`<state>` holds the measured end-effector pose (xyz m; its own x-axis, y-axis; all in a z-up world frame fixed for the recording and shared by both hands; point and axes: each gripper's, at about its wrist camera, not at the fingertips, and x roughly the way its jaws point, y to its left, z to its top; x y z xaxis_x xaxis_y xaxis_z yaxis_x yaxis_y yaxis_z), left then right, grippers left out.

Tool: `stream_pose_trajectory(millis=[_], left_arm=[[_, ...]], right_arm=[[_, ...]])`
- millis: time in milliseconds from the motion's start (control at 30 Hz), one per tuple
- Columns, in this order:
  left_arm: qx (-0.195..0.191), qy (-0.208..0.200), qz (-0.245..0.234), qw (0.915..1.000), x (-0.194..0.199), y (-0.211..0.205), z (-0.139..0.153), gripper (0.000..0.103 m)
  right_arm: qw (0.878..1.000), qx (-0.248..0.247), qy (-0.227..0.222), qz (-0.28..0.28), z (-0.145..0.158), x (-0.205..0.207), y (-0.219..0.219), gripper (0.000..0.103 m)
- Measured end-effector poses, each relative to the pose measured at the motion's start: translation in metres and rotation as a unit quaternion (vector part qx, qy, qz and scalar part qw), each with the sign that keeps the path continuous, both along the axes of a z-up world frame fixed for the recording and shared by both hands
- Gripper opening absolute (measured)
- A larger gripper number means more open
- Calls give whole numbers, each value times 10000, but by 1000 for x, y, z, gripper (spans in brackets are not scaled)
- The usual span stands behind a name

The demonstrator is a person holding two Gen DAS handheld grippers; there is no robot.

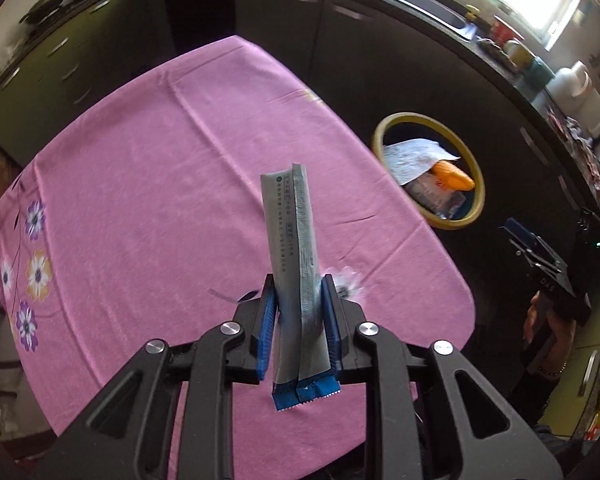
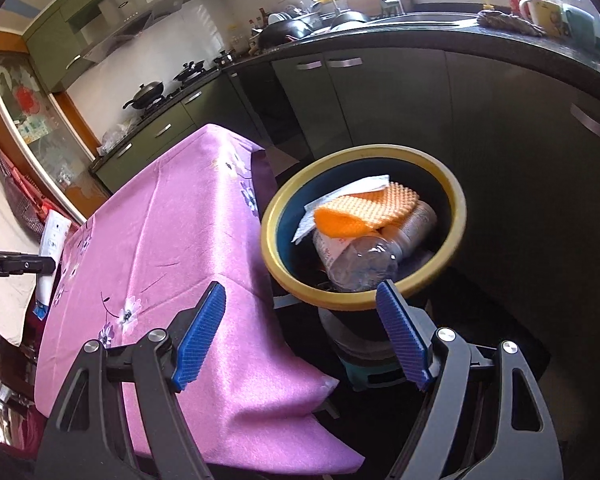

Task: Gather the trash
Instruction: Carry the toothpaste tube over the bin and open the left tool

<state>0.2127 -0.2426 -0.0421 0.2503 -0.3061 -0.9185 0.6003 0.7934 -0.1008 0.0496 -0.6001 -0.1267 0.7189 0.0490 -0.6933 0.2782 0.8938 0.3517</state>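
Note:
My left gripper [image 1: 299, 294] is shut on a long grey wrapper with a blue end [image 1: 294, 240] and holds it upright above the pink tablecloth [image 1: 140, 184]. The yellow-rimmed trash bin [image 1: 432, 168] stands off the table's right edge; it holds a white tissue, an orange sponge and packaging. In the right wrist view the bin [image 2: 456, 216] sits just ahead, with a clear plastic bottle [image 2: 360, 260] and orange sponge [image 2: 364, 210] inside. My right gripper [image 2: 302, 292] is open and empty, near the table's corner [image 2: 148, 248]. The right gripper also shows in the left wrist view [image 1: 540, 256]. The wrapper also shows at the right wrist view's left edge [image 2: 50, 248].
Dark green kitchen cabinets [image 2: 380, 112] and a black counter [image 2: 500, 40] with mugs and dishes curve behind the bin. A stove with pans [image 2: 152, 92] lies at the back left. A dark stool or base [image 2: 360, 344] sits under the bin.

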Motion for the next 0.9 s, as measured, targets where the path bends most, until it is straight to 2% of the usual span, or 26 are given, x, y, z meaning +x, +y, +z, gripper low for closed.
stream_pose_trajectory(millis=[233,433,667,900], left_arm=[[-217,-168,-1053,9941,-4,-117,7,22],[-185,-295,-1615,9863,17,-207,-13,22],[177,-218,-1718,9847,55,-271,-69,22],[326,-106,-1617,9862,75,-293,-103,24]], right_arm=[[9990,185,-69,-391,-6,-26,-27,78],[9977,287,-49,-611,-12,-42,-46,78],[9961,471,68,-738,-27,-49,-60,78],[9968,510,149,-602,-31,-41,-54,78]])
